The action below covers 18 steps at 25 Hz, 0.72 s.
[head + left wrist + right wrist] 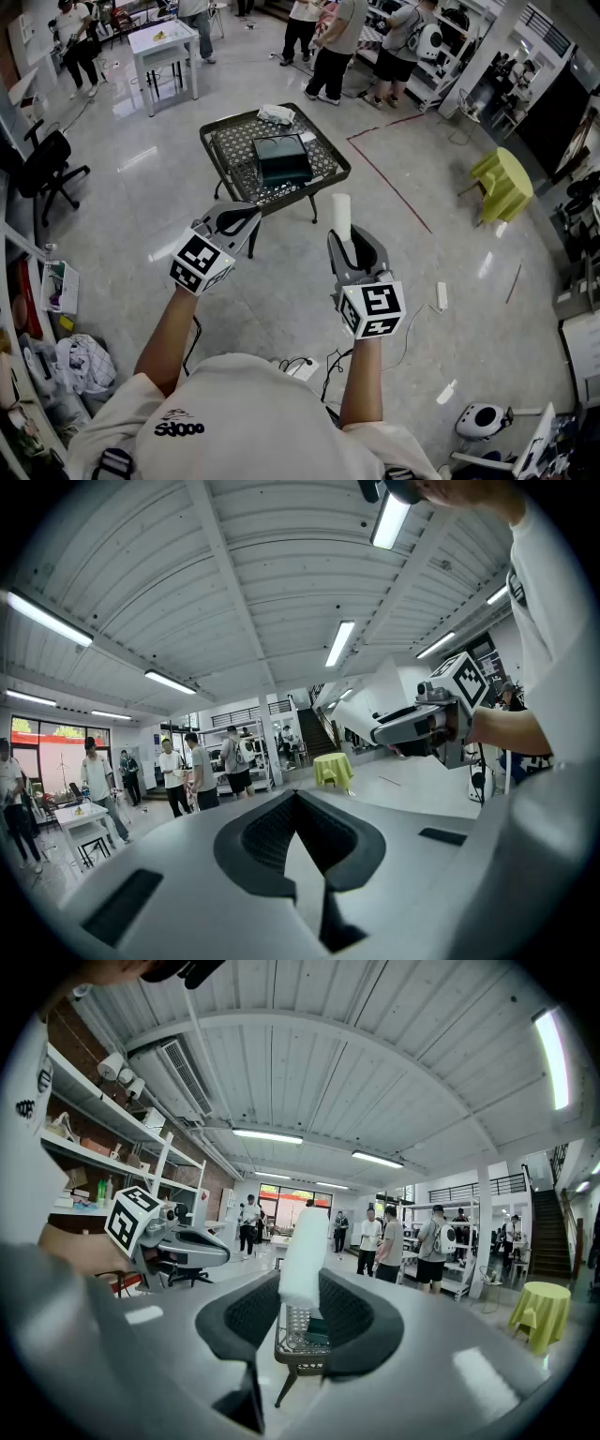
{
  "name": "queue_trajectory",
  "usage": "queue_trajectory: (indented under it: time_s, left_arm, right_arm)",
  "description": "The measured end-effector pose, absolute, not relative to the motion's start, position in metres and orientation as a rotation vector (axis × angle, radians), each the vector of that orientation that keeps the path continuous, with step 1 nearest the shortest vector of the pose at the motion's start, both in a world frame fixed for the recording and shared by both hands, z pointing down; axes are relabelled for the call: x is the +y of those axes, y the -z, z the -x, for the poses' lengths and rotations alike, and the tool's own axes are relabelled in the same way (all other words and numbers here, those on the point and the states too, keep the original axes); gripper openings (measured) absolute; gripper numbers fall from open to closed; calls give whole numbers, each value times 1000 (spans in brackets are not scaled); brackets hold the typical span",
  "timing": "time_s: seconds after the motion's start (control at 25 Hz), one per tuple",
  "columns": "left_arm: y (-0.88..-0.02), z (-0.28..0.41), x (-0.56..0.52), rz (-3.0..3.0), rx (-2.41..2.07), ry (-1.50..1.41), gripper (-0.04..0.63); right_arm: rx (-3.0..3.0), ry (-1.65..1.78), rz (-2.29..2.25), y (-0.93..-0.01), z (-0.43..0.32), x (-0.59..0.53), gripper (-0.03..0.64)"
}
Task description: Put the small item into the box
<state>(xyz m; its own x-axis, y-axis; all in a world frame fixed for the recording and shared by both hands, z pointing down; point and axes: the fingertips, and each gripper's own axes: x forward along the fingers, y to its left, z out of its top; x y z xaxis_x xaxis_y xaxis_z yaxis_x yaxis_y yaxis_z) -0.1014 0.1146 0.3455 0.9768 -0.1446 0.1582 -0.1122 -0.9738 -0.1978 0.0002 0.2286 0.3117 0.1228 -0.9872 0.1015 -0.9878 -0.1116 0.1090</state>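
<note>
The right tool (pixel 354 242) is clamped on the small white item (pixel 341 216), whose long axis points forward out of the jaws. The dark box (pixel 281 157) sits on the mesh worktop (pixel 230 141), ahead and slightly left, well apart. The left tool (pixel 251 213) is empty, its jaws together

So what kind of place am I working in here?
Probably a big open workshop or lab hall: wall shelving, a staircase, and people standing on a polished floor.
</note>
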Motion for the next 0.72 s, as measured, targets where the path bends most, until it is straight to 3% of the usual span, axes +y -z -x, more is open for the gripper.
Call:
queue_trajectory:
  time_s: [0.72]
  left_arm:
    - [-350,77,142,2961,255,261,6]
  right_arm:
    - [-2014,39,-2267,-304,-36,257,137]
